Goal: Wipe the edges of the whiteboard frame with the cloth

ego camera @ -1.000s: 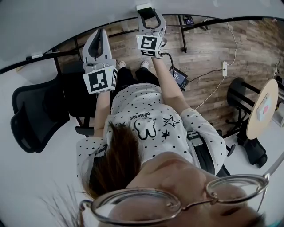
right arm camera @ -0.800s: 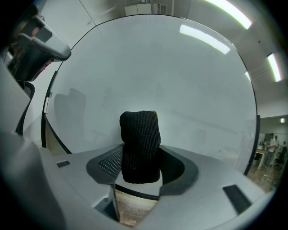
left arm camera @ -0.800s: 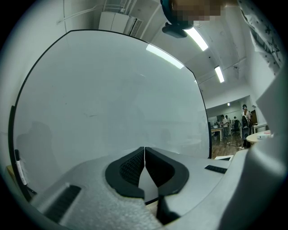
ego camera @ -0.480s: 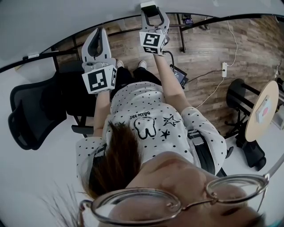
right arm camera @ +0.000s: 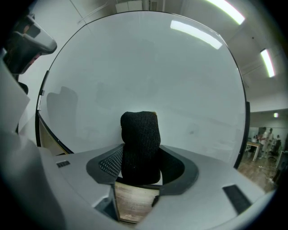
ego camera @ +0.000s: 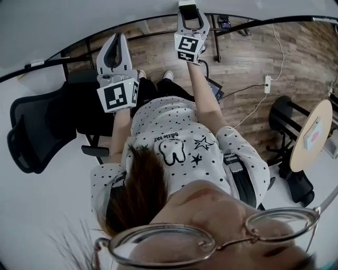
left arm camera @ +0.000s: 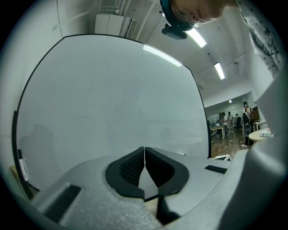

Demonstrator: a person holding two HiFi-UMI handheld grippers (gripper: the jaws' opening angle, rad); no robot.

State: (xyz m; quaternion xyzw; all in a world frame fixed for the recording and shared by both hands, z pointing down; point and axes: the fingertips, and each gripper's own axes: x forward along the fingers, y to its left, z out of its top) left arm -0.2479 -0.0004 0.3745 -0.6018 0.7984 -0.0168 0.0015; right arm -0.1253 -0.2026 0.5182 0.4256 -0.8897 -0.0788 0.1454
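Note:
The whiteboard (ego camera: 79, 21) fills the top of the head view, its thin black frame (ego camera: 132, 23) curving along its lower edge. My right gripper (ego camera: 188, 9) reaches up to that frame, shut on a black knitted cloth (right arm camera: 140, 134) that sticks out past the jaws toward the board (right arm camera: 148, 67). In the right gripper view the frame (right arm camera: 245, 112) runs down the right side. My left gripper (ego camera: 113, 41) is lower and to the left, short of the frame, shut with nothing in it (left arm camera: 144, 152). It faces the board (left arm camera: 112, 99), whose frame (left arm camera: 204, 112) shows at right.
A black office chair (ego camera: 37, 132) stands at the left by the person's legs. On the wooden floor lie a black device (ego camera: 214, 90) and a power strip with a white cable (ego camera: 268, 80). A round table (ego camera: 311, 132) is at the right. People stand far off (left arm camera: 229, 119).
My right gripper has risen and shifted right with the cloth, up to the whiteboard's frame. The left gripper has barely moved. The chair has slid left in the view.

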